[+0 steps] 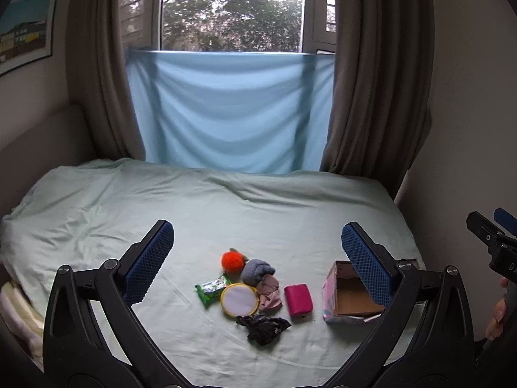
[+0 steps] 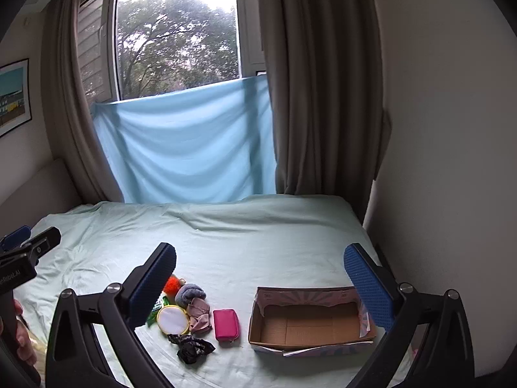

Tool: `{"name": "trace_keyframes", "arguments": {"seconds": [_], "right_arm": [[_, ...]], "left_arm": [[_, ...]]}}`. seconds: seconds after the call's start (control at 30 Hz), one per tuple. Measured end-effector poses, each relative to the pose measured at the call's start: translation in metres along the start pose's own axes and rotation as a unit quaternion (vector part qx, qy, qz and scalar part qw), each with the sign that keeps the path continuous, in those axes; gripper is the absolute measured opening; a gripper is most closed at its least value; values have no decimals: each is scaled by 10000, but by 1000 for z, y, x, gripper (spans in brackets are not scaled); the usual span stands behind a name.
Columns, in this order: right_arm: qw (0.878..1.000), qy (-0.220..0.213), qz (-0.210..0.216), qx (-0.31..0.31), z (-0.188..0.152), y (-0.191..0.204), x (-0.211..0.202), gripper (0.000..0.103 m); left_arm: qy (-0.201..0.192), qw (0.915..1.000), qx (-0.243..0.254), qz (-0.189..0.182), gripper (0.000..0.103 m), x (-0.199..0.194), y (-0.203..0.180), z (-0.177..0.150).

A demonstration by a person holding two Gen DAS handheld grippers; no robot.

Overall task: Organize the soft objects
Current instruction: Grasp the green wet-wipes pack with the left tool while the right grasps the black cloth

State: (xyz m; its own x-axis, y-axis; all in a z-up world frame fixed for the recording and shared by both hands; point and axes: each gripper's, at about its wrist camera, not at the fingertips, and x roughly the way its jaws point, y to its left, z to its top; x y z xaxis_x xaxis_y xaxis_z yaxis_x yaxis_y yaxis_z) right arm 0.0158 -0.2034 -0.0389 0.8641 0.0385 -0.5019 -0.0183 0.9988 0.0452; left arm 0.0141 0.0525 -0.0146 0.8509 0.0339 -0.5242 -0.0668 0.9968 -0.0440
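Note:
A pile of small items lies on the bed: an orange pom-pom [image 1: 232, 261], a grey-blue rolled cloth [image 1: 256, 271], a pink cloth [image 1: 269, 294], a round yellow-rimmed pad [image 1: 239, 299], a green packet [image 1: 213, 287], a magenta pouch [image 1: 298, 299] and a black crumpled cloth [image 1: 263, 327]. An open cardboard box [image 2: 310, 323] stands to their right, empty. My left gripper [image 1: 257, 252] is open, held above the pile. My right gripper [image 2: 260, 278] is open, above the pouch [image 2: 226, 324] and box. Both are empty.
The bed has a pale green sheet [image 1: 226, 207]. A light blue cloth [image 1: 226, 113] hangs under the window between brown curtains [image 1: 371, 80]. A wall runs along the bed's right edge [image 2: 436, 161]. A headboard [image 1: 42, 135] is at the left.

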Motion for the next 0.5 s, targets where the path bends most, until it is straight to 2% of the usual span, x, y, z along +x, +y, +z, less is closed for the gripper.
{"name": "trace_keyframes", "arguments": {"seconds": [0.1, 0.3, 0.5], "right_arm": [[9999, 128, 58, -10, -14, 12, 12, 103], [9990, 402, 0, 194, -53, 52, 36, 103], [9957, 805, -62, 455, -105, 101, 78, 103]], "left_arm": [[239, 9997, -18, 8, 103, 20, 26, -18], [760, 9967, 178, -235, 103, 72, 79, -56], [1116, 9890, 760, -606, 103, 143, 117, -91]]}}
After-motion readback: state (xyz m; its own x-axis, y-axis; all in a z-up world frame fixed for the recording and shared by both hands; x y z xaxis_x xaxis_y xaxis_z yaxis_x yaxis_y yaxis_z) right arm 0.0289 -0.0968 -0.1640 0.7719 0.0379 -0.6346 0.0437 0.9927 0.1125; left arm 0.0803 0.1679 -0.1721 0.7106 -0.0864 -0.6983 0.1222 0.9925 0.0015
